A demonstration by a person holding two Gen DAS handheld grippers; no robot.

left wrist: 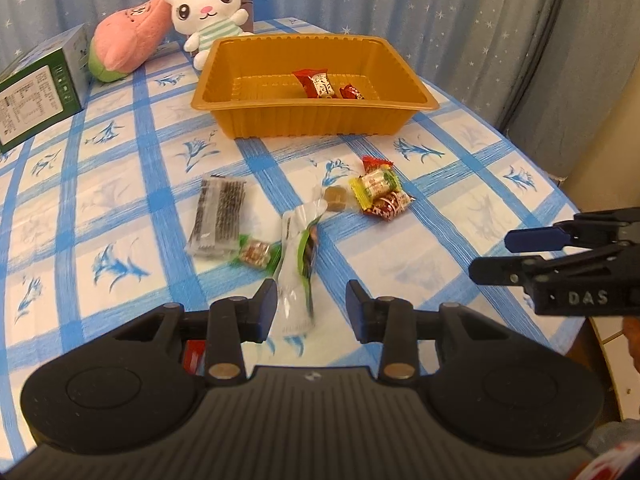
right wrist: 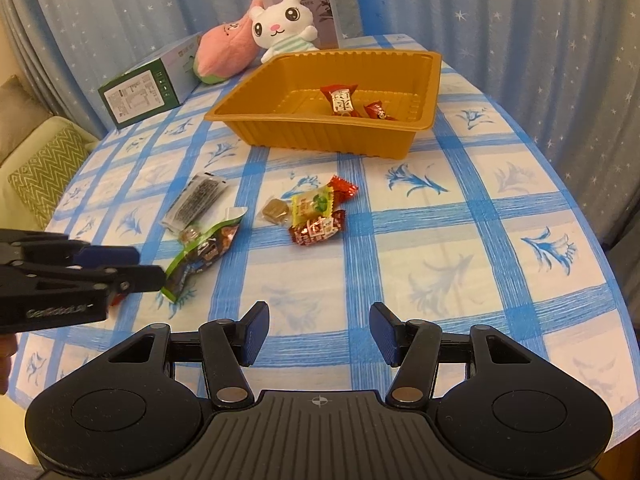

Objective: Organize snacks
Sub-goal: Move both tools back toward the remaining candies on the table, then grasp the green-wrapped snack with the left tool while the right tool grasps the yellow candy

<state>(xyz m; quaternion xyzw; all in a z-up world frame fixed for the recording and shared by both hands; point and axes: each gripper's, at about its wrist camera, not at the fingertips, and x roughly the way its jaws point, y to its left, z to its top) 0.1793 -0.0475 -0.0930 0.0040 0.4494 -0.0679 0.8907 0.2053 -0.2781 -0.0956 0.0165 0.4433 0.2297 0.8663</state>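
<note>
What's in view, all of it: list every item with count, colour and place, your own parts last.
tray: one, golden, far middle of table.
sweets in tray: two, red wrappers, tray floor.
loose sweets: several, yellow, red, brown, green, table centre.
long green packet: one, between the left tool's fingers.
dark packet: one, clear wrap, left of centre.
rabbit plush: one, white, behind tray.
pink plush: one, beside rabbit.
green box: one, far left.
tablecloth: blue-white check.
left tool: open over packet.
right tool: open, empty.

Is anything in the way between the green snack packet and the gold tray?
Nothing tall. From the green snack packet between the left claw fingers, only flat candies lie on the cloth before the gold tray. Lifting clears them.
</note>
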